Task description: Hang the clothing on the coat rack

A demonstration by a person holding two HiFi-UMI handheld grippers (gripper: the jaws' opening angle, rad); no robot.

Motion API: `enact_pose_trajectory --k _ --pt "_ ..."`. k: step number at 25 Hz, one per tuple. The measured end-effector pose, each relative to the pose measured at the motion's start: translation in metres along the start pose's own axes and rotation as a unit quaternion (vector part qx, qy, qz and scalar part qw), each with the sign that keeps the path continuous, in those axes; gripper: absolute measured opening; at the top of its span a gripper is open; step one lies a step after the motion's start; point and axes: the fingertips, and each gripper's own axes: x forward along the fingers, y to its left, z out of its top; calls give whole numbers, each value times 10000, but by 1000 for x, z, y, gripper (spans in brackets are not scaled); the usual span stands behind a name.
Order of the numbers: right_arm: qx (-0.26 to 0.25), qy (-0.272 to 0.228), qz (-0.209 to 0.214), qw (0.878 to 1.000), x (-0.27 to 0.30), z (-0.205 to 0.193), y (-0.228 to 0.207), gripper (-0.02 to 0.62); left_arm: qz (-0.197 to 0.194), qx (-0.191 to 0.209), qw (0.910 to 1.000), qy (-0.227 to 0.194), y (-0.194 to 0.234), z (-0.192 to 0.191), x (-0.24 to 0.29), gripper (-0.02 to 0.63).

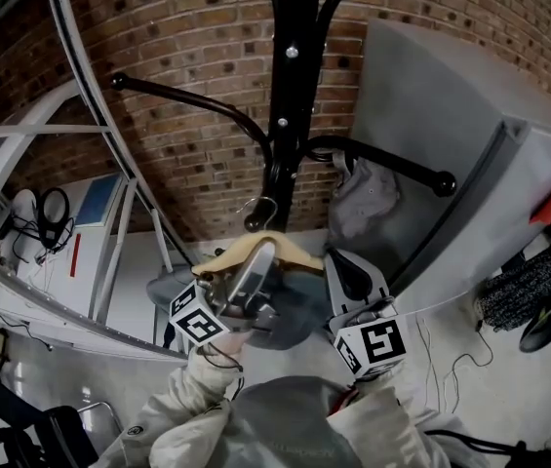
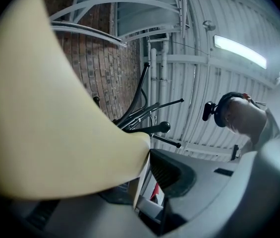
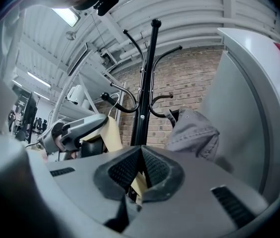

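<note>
The black coat rack [image 1: 290, 86] stands against the brick wall, and a grey garment [image 1: 363, 198] hangs on its right arm. Just below it I hold a pale wooden hanger [image 1: 255, 252] with a metal hook [image 1: 261, 208] and dark grey clothing [image 1: 295, 312] draped under it. My left gripper [image 1: 253, 273] is shut on the hanger's left side; the hanger [image 2: 45, 108] fills the left gripper view beside the jaw pad [image 2: 172, 172]. My right gripper [image 3: 140, 157] is shut on the hanger's other end [image 3: 139, 182], with the rack [image 3: 147, 83] and hung garment [image 3: 194, 133] ahead.
A tall grey cabinet [image 1: 470, 164] stands close to the rack's right side. White metal framing [image 1: 60, 164] slants along the left. Cables and a dark brush [image 1: 521, 292] lie on the floor at the right. A curved rack arm [image 1: 187, 100] reaches out to the left above the hanger.
</note>
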Motion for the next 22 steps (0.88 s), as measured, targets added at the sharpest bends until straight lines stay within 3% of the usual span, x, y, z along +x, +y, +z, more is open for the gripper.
enact_pose_trajectory --k 22 --pt "287 330 211 9988 9 -29 -11 25 323 -159 9993 -55 40 -13 -2 104"
